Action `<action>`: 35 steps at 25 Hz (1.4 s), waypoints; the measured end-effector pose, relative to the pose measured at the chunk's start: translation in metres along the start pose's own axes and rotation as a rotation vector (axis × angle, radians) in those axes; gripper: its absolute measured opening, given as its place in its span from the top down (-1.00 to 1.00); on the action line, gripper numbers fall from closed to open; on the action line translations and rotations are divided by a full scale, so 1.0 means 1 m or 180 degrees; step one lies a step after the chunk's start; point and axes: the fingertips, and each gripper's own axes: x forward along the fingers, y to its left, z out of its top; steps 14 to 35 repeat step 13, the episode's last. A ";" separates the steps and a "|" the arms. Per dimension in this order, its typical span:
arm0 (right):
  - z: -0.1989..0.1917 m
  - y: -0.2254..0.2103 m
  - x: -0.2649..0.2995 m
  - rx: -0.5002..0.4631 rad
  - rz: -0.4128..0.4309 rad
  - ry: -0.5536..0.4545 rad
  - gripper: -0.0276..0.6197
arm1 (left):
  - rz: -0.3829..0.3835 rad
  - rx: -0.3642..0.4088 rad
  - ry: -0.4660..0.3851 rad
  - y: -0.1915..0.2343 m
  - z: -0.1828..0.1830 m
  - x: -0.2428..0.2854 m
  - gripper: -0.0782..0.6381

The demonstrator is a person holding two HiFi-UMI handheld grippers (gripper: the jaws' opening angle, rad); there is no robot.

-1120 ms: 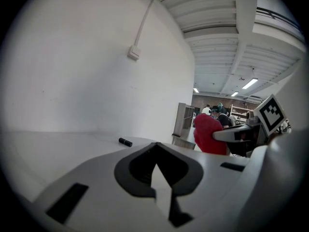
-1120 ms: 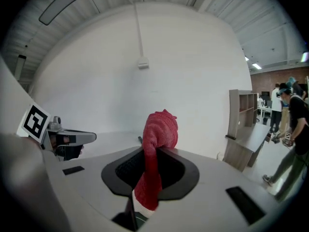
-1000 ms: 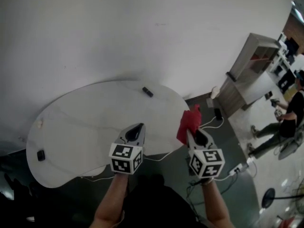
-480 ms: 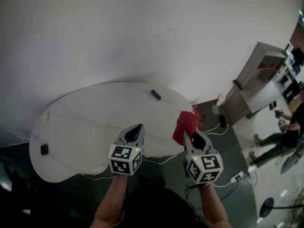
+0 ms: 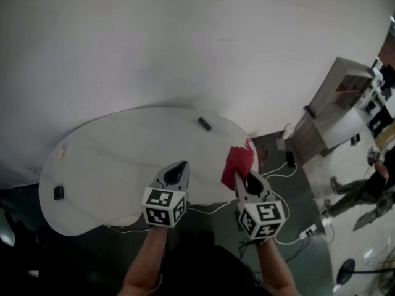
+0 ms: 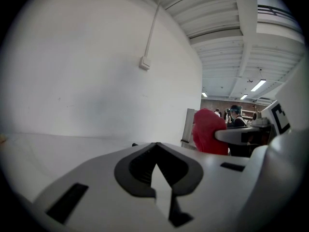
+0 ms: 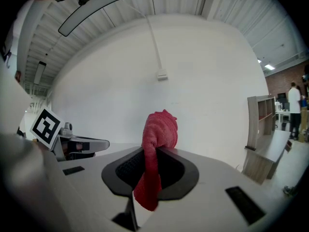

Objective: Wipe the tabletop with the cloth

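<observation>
The white rounded tabletop lies below both grippers in the head view. My right gripper is shut on a bunched red cloth, held in the air over the table's right front edge. In the right gripper view the cloth sticks up from between the jaws and hangs down in front of them. My left gripper hovers over the table's front edge, jaws shut with nothing in them. The cloth also shows at the right of the left gripper view.
On the table lie a small black bar near the far edge, a black block at the left and a tiny pale scrap. Right of the table are a wooden shelf unit, floor cables and a person.
My right gripper with the cloth has drifted a little left and down, closer to the table's right edge. The left gripper has stayed put. The head view has shifted slightly.
</observation>
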 end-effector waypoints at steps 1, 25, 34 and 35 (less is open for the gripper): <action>0.000 -0.001 0.000 -0.0002 -0.0008 0.0000 0.73 | -0.0001 0.0001 -0.0001 0.000 0.000 0.000 0.77; 0.000 -0.002 0.000 0.0001 -0.0020 -0.0018 0.73 | -0.0015 -0.0015 -0.0007 -0.002 -0.002 0.002 0.77; 0.000 -0.002 0.000 0.0001 -0.0020 -0.0018 0.73 | -0.0015 -0.0015 -0.0007 -0.002 -0.002 0.002 0.77; 0.000 -0.002 0.000 0.0001 -0.0020 -0.0018 0.73 | -0.0015 -0.0015 -0.0007 -0.002 -0.002 0.002 0.77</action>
